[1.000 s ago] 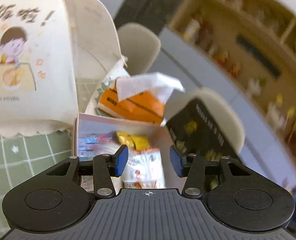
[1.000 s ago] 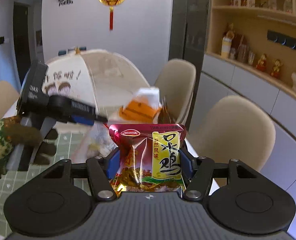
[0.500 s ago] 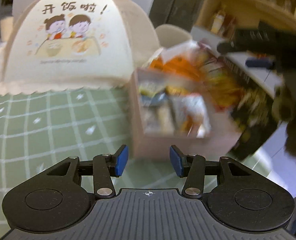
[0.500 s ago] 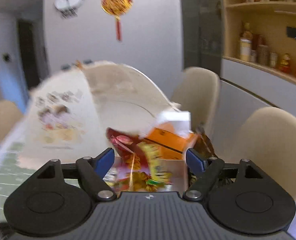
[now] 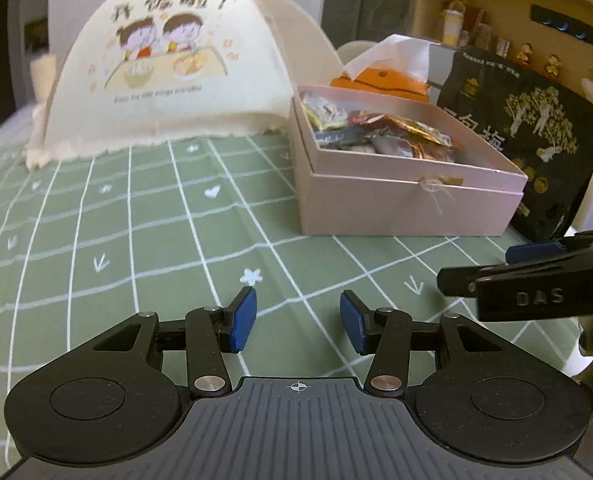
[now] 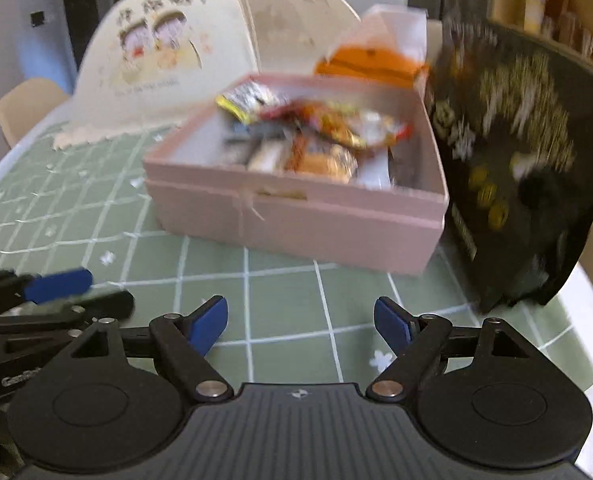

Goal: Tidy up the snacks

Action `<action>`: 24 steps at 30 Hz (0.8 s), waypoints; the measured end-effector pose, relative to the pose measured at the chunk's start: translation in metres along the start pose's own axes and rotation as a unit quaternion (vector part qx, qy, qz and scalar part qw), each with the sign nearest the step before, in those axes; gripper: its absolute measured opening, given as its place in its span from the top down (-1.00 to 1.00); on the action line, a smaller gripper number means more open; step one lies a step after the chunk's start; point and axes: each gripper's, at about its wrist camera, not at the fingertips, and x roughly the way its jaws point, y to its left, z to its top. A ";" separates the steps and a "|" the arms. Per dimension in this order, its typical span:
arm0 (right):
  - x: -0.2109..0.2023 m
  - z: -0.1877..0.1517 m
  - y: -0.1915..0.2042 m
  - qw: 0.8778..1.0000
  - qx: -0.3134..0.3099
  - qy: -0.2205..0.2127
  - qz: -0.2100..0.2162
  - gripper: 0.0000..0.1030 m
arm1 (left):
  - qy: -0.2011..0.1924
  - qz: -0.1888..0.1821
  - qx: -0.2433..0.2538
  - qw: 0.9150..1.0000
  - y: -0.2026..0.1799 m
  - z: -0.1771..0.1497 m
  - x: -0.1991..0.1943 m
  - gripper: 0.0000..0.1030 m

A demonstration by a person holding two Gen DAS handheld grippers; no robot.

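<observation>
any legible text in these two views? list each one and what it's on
"DAS": side of the right gripper, seen in the left wrist view.
"开饭啦!": food cover, above the cartoon children.
Small line under that cartoon: too blurred to read.
Large characters on the black bag: only "梅" reads, the rest is partly hidden or blurred.
Lettering on the left gripper body in the right wrist view: cut off, unreadable.
Snack wrappers in the pink box: too small.

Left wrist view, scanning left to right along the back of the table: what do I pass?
Dome food cover → pink snack box → black snack bag.
</observation>
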 end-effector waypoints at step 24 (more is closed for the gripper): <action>0.002 -0.021 -0.005 0.996 0.029 -0.070 -0.048 -1.00 | -0.017 0.024 0.031 0.999 -0.013 0.004 0.014 -0.09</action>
